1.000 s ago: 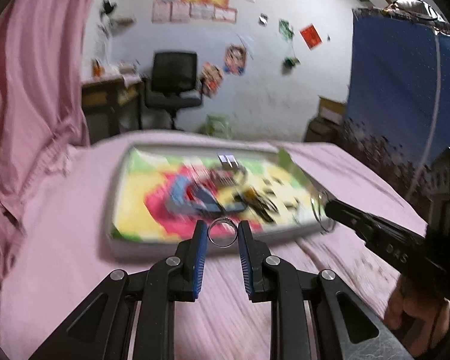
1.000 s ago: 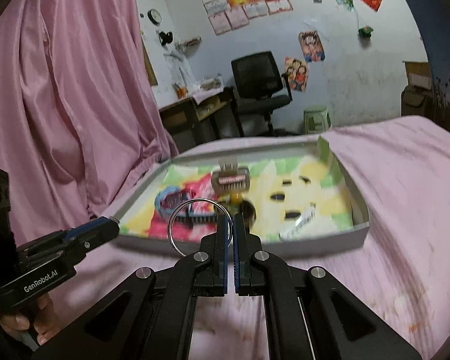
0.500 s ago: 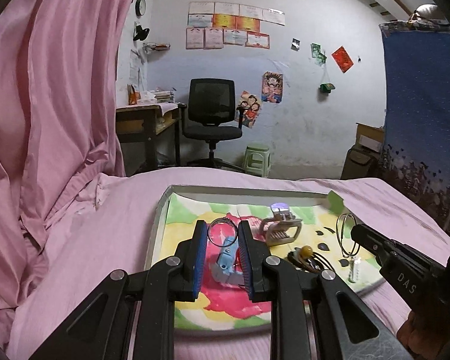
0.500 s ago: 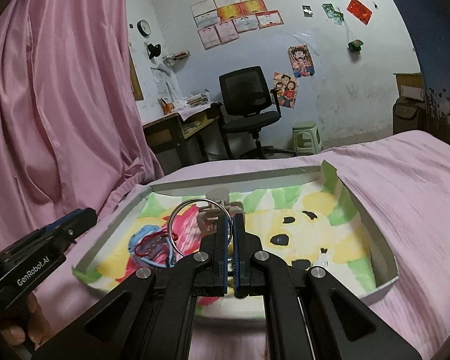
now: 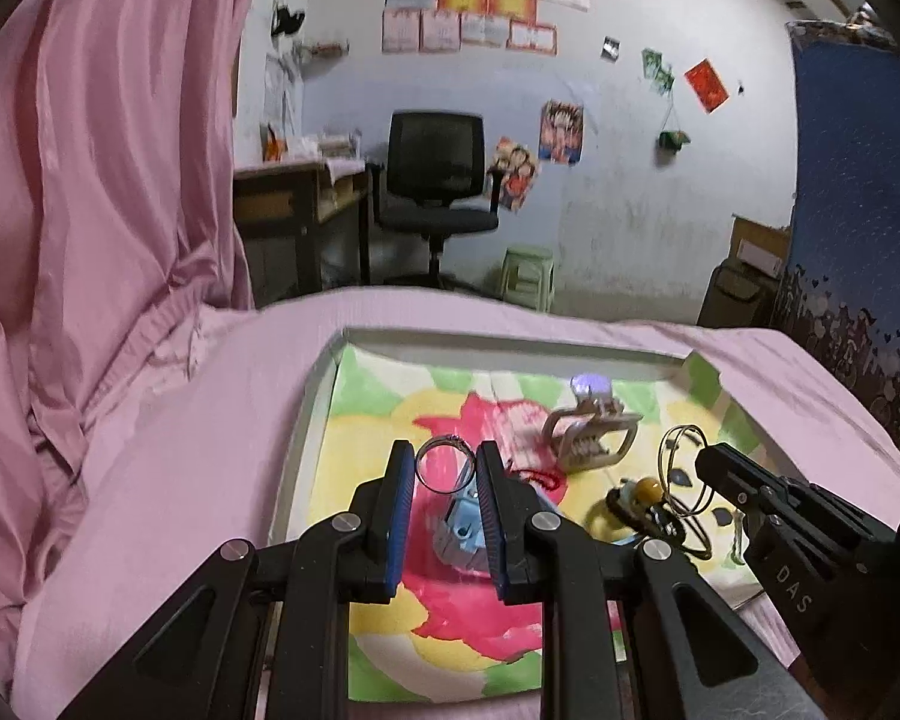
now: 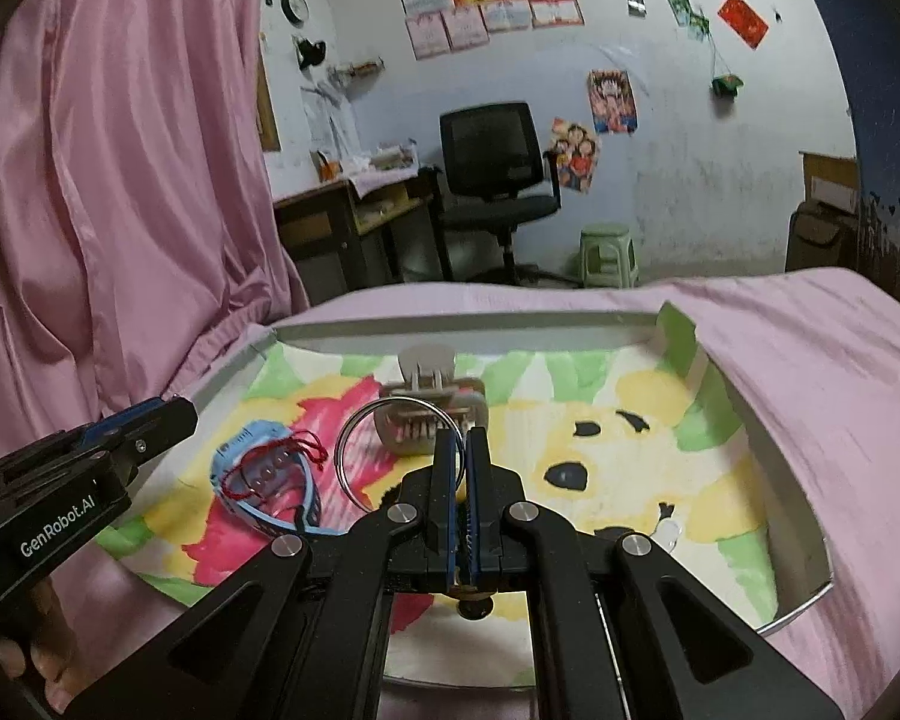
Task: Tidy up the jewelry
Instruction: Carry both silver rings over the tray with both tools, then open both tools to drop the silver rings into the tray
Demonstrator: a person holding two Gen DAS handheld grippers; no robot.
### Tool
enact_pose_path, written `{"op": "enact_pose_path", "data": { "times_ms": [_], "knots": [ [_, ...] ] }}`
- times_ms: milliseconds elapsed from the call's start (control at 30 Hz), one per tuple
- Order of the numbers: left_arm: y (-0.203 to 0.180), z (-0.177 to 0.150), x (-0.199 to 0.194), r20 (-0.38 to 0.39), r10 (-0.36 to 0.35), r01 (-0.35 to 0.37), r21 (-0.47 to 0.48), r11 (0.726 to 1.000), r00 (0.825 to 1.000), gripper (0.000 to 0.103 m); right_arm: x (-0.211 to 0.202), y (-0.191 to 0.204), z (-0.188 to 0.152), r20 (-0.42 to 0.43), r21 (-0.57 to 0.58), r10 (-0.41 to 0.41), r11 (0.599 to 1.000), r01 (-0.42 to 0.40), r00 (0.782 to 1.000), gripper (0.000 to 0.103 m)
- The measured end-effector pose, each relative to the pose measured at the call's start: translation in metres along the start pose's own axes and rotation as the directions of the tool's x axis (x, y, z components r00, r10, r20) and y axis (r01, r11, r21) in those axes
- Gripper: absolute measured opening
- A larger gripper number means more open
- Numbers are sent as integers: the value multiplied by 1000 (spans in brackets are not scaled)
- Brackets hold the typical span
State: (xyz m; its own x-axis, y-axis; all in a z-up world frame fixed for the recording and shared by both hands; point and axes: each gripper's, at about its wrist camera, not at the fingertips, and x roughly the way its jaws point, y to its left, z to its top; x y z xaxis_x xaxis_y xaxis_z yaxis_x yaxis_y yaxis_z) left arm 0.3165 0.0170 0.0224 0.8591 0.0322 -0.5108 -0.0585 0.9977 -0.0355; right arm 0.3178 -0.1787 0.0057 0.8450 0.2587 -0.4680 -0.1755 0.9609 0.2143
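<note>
My left gripper [image 5: 444,463] is shut on a small silver ring [image 5: 445,440], held upright over the left part of a shallow white tray [image 5: 498,339]. My right gripper [image 6: 456,438] is shut on a thin silver bangle [image 6: 399,401], which sticks out to its left above the tray [image 6: 450,324]. On the tray's colourful liner lie a blue watch [image 6: 252,447] tangled with red string, a beige claw clip [image 6: 429,414] [image 5: 591,438] and a dark hair tie with a yellow bead [image 5: 648,487]. The right gripper [image 5: 714,465] with the bangle [image 5: 681,429] also shows at the right of the left wrist view.
The tray rests on a pink bedsheet [image 5: 198,456]. A pink curtain [image 5: 90,210] hangs close on the left. Beyond the bed stand a desk [image 6: 354,210], a black office chair [image 6: 492,162] and a green stool [image 6: 609,252]. The left gripper [image 6: 138,426] hovers over the tray's left edge.
Both grippers have moved forward from in front of the tray to above it, still holding the ring and the bangle. The tray's contents now sit closer and lower in both views.
</note>
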Motion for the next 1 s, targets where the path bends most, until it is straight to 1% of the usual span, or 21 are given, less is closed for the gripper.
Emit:
{"op": "enact_pose_path", "data": {
  "times_ms": [133, 267, 433, 567, 600, 667, 700, 733, 800, 833, 933, 967, 1000],
  "knots": [
    [4, -1, 10, -56, -1, 0, -20, 1000, 998, 20, 5, -1, -2, -24, 9, 0, 1000, 0, 1000, 3],
    [4, 0, 18, -102, -11, 9, -25, 1000, 995, 20, 13, -3, -4, -66, 11, 1, 1000, -1, 998, 3],
    [4, 0, 21, -118, -24, 22, -21, 1000, 993, 20, 19, -4, -6, -100, 15, 3, 1000, -2, 995, 4],
    [3, 0, 22, -127, -24, 22, -18, 1000, 992, 22, 20, -5, -5, -109, 22, 5, 1000, -3, 994, 5],
    [4, 0, 22, -131, -24, 22, -20, 1000, 991, 24, 19, -6, -6, -111, 24, 4, 1000, -2, 994, 7],
    [5, 1, 21, -132, -28, 25, -29, 999, 991, 28, 17, -7, -6, -108, 29, 5, 1000, -2, 994, 15],
    [6, 1, 20, -128, -29, 25, -33, 999, 991, 32, 16, -7, -6, -106, 30, 4, 1000, -1, 994, 25],
    [7, 1, 18, -122, -31, 27, -38, 999, 992, 40, 14, -8, -6, -98, 32, 6, 999, -3, 995, 31],
    [9, 1, 14, -100, -32, 27, -47, 999, 994, 52, 9, -7, -6, -85, 30, 8, 1000, -6, 996, 32],
    [10, 2, 11, -86, -31, 27, -51, 998, 996, 55, 8, -7, -5, -82, 28, 9, 1000, -6, 997, 32],
    [11, 3, 5, -64, -36, 32, -55, 998, 997, 58, -1, -7, -4, -61, 23, 11, 1000, -10, 998, 33],
    [11, 3, 2, -55, -34, 31, -55, 998, 998, 59, -6, -7, -4, -46, 20, 12, 1000, -11, 999, 35],
    [12, 3, -1, -47, -34, 32, -56, 998, 998, 65, -9, -6, -4, -37, 17, 13, 1000, -12, 999, 41]
  ]
}}
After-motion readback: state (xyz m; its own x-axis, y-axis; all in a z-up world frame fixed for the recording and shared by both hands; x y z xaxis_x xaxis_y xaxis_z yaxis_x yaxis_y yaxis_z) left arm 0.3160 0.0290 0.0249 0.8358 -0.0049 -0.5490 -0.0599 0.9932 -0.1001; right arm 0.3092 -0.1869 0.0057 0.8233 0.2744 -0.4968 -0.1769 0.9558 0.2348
